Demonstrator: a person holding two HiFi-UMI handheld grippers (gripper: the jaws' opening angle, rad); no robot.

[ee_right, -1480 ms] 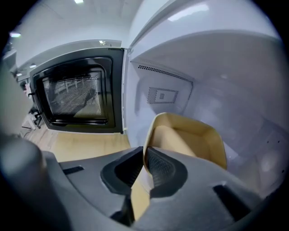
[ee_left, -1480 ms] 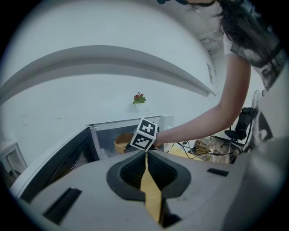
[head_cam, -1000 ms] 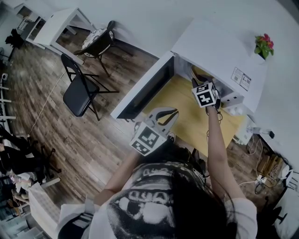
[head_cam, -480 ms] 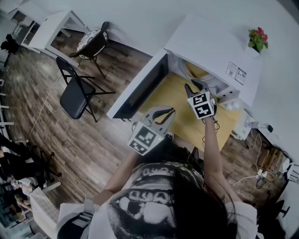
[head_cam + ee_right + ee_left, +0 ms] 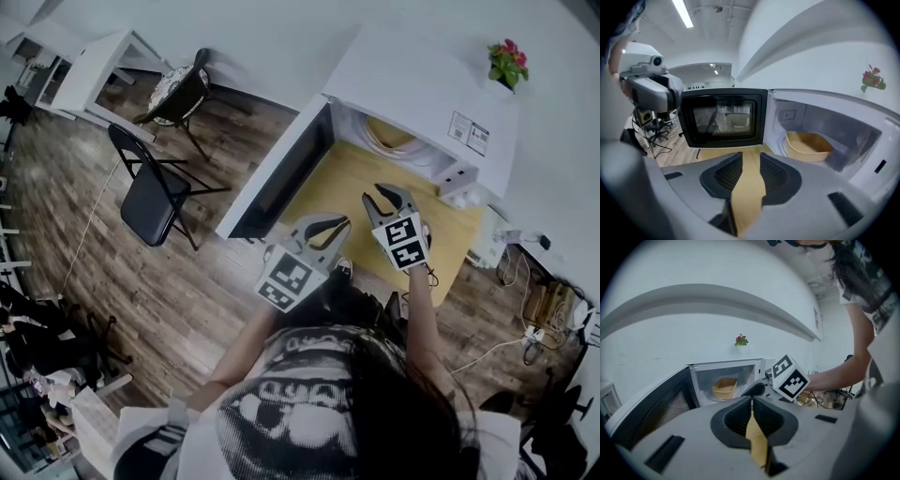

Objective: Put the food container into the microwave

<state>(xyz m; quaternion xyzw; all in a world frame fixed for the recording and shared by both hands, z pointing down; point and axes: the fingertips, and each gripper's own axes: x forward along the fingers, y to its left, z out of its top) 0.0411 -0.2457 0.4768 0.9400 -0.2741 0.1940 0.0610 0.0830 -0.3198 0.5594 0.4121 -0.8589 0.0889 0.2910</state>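
fingers (image 5: 727, 174) are off the food container (image 5: 808, 146)

fingers on the right gripper (image 5: 388, 197) stand apart with nothing between them, only the yellow table (image 5: 349, 192) showing through. the left gripper (image 5: 334, 228) has its tips pressed together and holds nothing too. both grippers hang over the table, side by side, in front of the microwave (image 5: 412, 84). the food container sits inside it, well apart from both grippers. the door (image 5: 279, 178) is wide open. from where i stand, the door looks like the tricky bit. a hard push could shake the microwave and slide the container, and a gripper left in the way could get bumped. a second ago the right gripper was up at the microwave's mouth, and now it has pulled back. the left one has hardly moved.
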